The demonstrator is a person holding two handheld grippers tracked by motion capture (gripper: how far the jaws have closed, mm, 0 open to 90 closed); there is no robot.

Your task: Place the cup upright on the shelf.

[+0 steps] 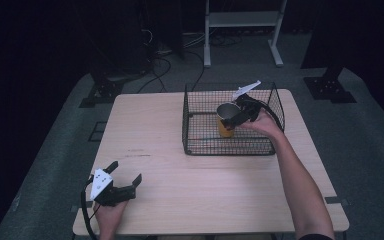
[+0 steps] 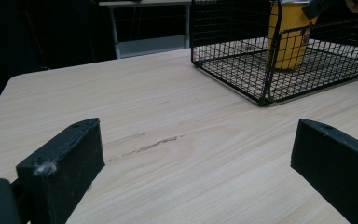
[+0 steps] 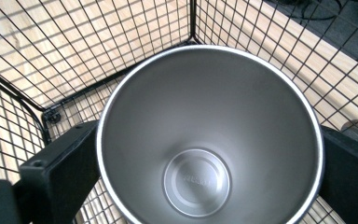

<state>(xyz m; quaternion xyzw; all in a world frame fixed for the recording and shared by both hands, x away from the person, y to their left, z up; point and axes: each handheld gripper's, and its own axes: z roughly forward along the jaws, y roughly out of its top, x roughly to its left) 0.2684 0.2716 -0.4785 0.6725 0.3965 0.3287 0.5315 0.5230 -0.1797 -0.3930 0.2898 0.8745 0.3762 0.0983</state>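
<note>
Cup (image 3: 209, 135) bottom rim cut by frame edge; tool-to-cup contact hidden behind rim.

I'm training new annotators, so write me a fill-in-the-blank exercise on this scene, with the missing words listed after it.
1. The yellow cup stands inside the wire ____.
2. The right gripper has its jaws on either side of the ____.
3. The left gripper rests with its jaws ____ above the wooden table.
4. Seen from above, the inside of the cup is bare ____.

Missing words: basket; cup; open; metal

Dim lab: black curtains (image 1: 40, 40), floor cables (image 1: 165, 60), test table (image 1: 150, 130)
</note>
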